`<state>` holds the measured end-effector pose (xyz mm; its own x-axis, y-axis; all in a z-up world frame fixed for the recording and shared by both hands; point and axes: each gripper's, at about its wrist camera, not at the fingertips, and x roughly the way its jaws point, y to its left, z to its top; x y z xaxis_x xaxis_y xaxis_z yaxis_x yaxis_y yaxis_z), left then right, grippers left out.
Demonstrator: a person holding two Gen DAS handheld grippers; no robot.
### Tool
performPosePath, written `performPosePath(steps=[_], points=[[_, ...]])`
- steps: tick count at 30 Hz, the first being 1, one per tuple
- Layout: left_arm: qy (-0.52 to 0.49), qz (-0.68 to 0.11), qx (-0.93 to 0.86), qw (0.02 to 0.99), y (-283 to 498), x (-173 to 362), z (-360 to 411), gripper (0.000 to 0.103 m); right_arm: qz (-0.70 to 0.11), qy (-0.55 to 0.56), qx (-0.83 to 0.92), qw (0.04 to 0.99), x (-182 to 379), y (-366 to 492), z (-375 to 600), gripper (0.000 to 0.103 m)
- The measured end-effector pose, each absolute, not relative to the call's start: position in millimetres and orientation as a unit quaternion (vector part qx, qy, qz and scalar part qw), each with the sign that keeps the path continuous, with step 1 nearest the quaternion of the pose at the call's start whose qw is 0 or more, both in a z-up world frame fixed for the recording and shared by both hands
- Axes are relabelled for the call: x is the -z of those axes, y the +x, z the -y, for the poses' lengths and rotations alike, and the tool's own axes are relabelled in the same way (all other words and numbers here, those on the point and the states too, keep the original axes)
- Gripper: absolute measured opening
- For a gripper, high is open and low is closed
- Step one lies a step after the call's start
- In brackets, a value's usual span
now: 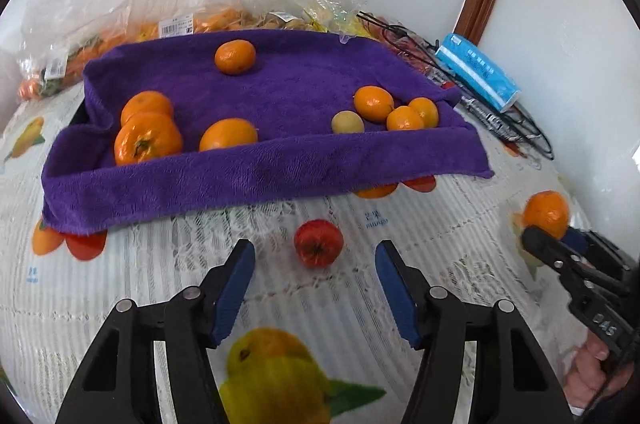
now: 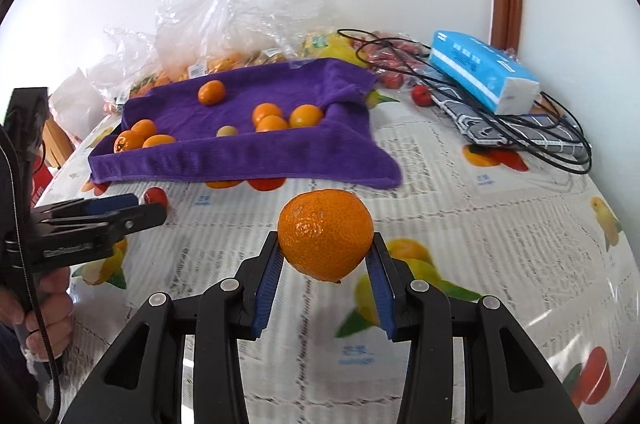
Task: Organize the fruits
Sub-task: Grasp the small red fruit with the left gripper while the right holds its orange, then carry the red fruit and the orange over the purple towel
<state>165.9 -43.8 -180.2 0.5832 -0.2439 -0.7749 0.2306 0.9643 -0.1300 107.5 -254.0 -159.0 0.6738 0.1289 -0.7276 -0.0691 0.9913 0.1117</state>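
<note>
Here an orange [image 2: 325,235] was held clamped in the right gripper [image 2: 326,256], to be carried to the purple towel [image 2: 256,151]. The left gripper [image 1: 316,278] was half open and empty, to be closed on the small red fruit [image 1: 319,242] ahead.

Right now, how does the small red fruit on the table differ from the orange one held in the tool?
The red fruit is smaller and lies loose on the tablecloth; the orange fruit is bigger and clamped in the right tool, off the cloth. The red one has smooth, shiny skin; the orange one is dimpled. Both are round and outside the purple towel.

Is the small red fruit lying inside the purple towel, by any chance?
No, the small red fruit lies on the tablecloth in front of the purple towel.
</note>
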Motion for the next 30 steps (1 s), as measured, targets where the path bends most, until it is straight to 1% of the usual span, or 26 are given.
performPosePath(steps=[3, 4, 5, 7, 15, 30], points=[[0.014, -0.437, 0.122, 0.891, 170, 180, 51, 0.048, -0.398, 0.043, -0.055, 0.915, 160, 108, 257, 0.042], [0.023, -0.437, 0.115, 0.892, 172, 180, 54, 0.042, -0.397, 0.044, -0.056, 0.915, 160, 109, 256, 0.042], [0.034, -0.436, 0.109, 0.893, 173, 180, 56, 0.033, -0.396, 0.045, -0.056, 0.915, 160, 111, 255, 0.042], [0.041, -0.434, 0.117, 0.892, 174, 180, 57, 0.024, -0.395, 0.049, -0.060, 0.916, 161, 115, 251, 0.042], [-0.027, -0.435, 0.127, 0.891, 180, 178, 34, 0.024, -0.407, 0.043, -0.083, 0.909, 167, 127, 227, 0.042], [-0.041, -0.416, 0.142, 0.897, 174, 168, 34, 0.024, -0.425, 0.040, -0.089, 0.900, 173, 133, 220, 0.042]])
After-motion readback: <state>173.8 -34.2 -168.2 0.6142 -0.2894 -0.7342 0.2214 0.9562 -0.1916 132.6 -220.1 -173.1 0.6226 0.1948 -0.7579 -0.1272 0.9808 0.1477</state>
